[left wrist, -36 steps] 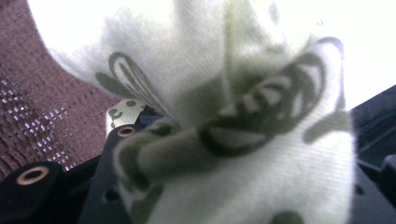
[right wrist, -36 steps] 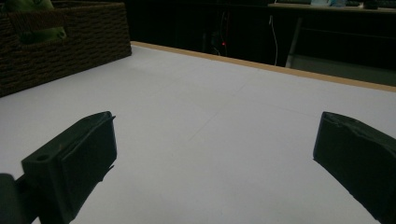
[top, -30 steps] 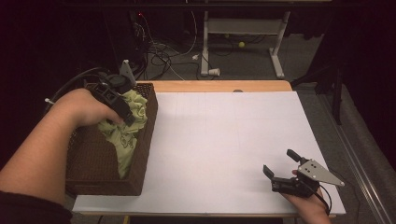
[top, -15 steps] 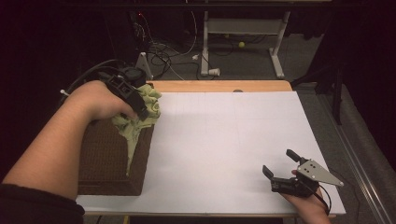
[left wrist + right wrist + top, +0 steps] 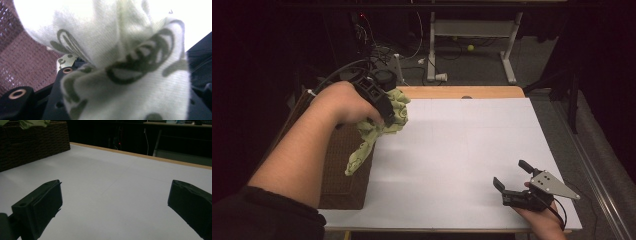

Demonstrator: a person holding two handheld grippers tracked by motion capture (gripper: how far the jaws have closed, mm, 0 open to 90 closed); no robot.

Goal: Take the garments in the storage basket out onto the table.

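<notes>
A pale green cloth (image 5: pixel 382 127) with a dark printed pattern hangs from my left gripper (image 5: pixel 388 111), which is shut on its bunched top above the right rim of the brown wicker basket (image 5: pixel 343 165). The cloth's tail trails down over that rim. In the left gripper view the cloth (image 5: pixel 125 65) bulges between the black jaws. My right gripper (image 5: pixel 512 175) rests low near the table's front right corner, jaws wide apart and nothing between them; its view looks across the white table top (image 5: pixel 112 185) toward the basket (image 5: pixel 32 142).
The basket stands at the table's left edge on the white sheet (image 5: pixel 462 145). A wooden strip (image 5: pixel 462 92) borders the far edge. Behind it are a desk frame (image 5: pixel 472 45) and cables on the dark floor.
My left gripper has lifted the cloth out of the basket and carried it right, toward the table. The cloth now dangles over the basket's rim. The right gripper has stayed put.
</notes>
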